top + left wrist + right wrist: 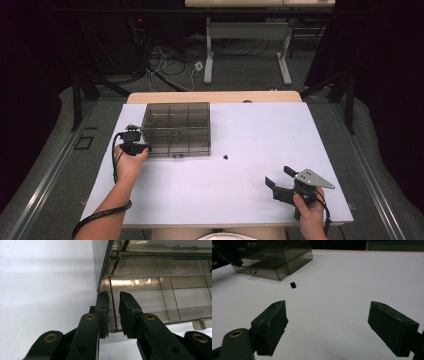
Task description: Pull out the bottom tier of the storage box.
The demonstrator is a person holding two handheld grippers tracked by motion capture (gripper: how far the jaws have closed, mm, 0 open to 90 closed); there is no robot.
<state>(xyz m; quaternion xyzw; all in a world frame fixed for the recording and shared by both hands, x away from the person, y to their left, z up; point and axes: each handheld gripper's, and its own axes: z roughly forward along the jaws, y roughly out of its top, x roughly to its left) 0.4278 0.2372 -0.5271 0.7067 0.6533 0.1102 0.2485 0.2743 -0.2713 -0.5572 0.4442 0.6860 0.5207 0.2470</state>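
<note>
Left gripper view: your left tongs (114,312) are pinching the smoky box's (176,129) near-left wall, steadying it. Right tongs (329,325) are gaping empty; next, reaching the small black part (292,285) beside the box.

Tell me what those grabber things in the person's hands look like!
Each gripper is black with two chunky, blocky jaws and small brass-coloured rivets at the joints. The left gripper trails a thick black cable that loops back past the bare forearm. The right gripper carries a grey three-cornered plate on top. No sleeves show.
</note>
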